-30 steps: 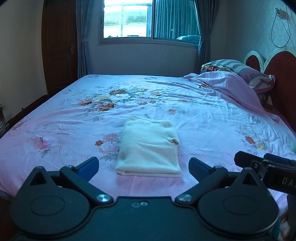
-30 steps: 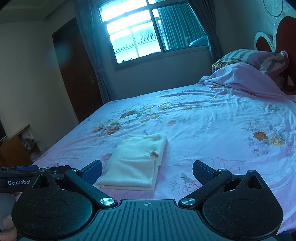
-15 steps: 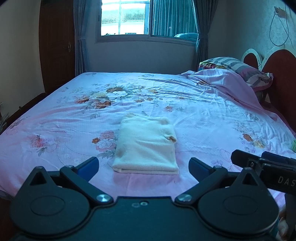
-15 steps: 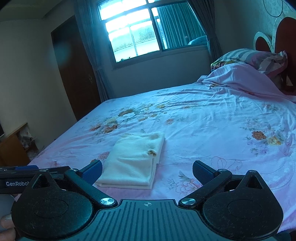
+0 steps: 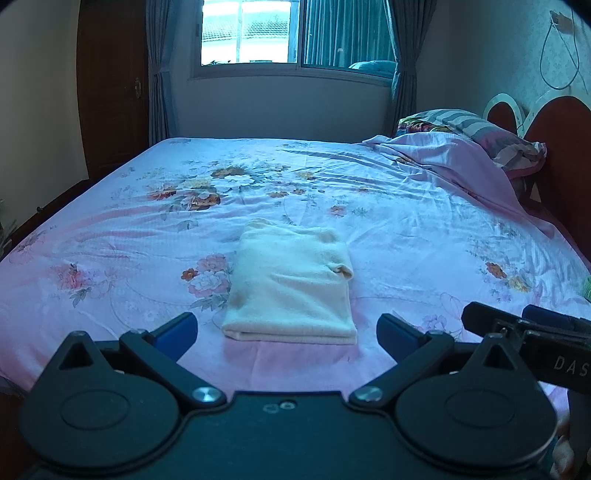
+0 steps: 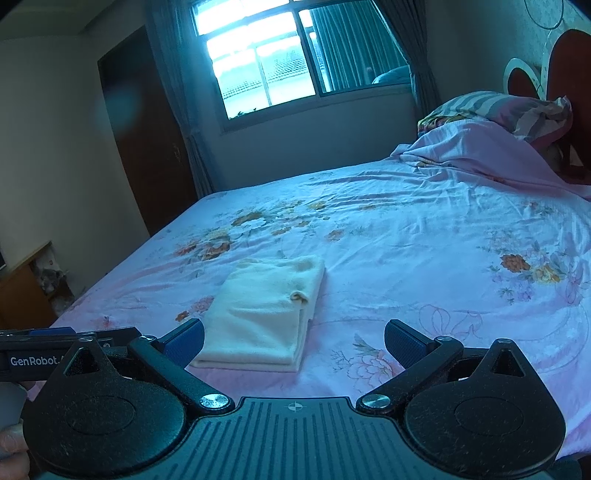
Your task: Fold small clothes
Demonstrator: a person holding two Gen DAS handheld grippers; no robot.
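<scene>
Both hand-held grippers' (image 5: 286,332) (image 6: 293,341) handles cut off below frame.

Bed (image 5: 369,177) filled room, covered by pink floral sheet (image 6: 424,236). Striped pillow (image 5: 476,125) lay at headboard (image 5: 561,147), right, with bunched pink cover (image 5: 436,155) beside it. Window (image 5: 255,33) in far wall was bright with daylight, grey curtains (image 5: 400,70) either side. Dark wooden door (image 5: 110,85) stood left. Low wooden cabinet (image 6: 26,291) sat against left wall. Cable (image 5: 557,55) hung on right wall.
</scene>
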